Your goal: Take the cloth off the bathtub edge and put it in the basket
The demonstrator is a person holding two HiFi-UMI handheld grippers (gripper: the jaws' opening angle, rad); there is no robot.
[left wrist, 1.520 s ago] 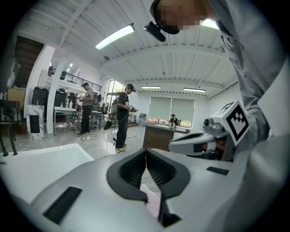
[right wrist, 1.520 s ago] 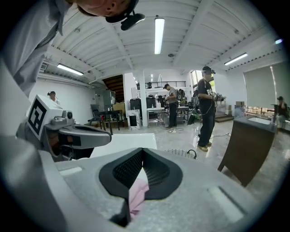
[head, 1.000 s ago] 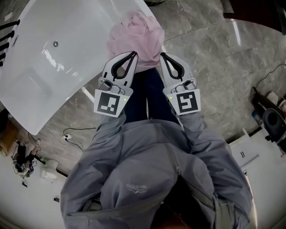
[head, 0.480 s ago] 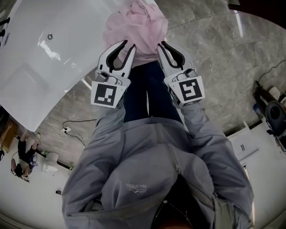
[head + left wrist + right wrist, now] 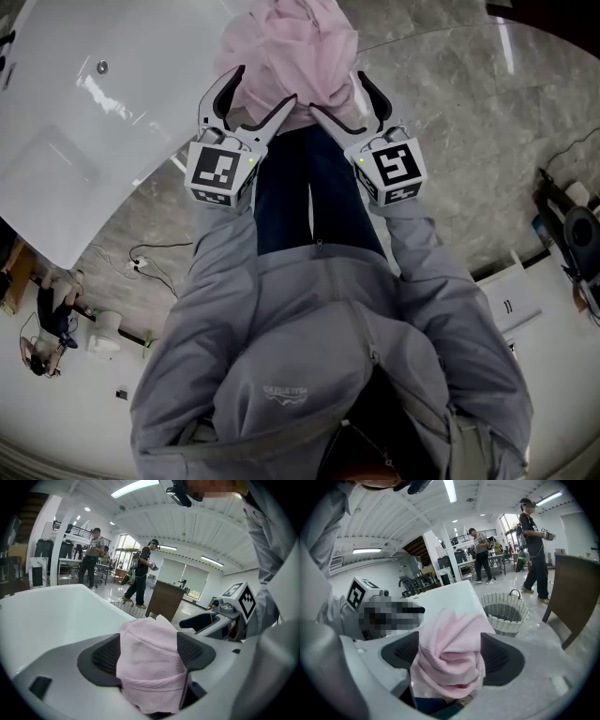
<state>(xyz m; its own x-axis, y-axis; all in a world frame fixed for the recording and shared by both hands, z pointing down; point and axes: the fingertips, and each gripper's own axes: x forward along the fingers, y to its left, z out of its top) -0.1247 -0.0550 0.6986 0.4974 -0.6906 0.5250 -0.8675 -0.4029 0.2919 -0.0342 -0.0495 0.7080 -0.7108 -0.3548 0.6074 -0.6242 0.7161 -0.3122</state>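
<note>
A crumpled pink cloth (image 5: 291, 47) lies bunched on the corner of the white bathtub (image 5: 94, 122). Both grippers point at its near side. My left gripper (image 5: 264, 84) has just been opening its jaws, which now stand spread with a fold of the cloth (image 5: 147, 639) between them. My right gripper (image 5: 337, 92) has also just been opening, and another fold of the cloth (image 5: 450, 644) fills its gap. Neither pair of pads visibly squeezes the fabric. A white woven basket (image 5: 504, 612) stands on the floor beyond the tub's end.
Several people stand in the hall behind the tub. A brown chair (image 5: 576, 597) stands right of the basket. Cables (image 5: 141, 277) trail on the grey stone floor at the left, and equipment (image 5: 572, 234) sits at the right edge.
Both grippers have pushed forward into the cloth. Their jaws, shut in the earlier frames, are now spread, with pink fabric between each pair.
</note>
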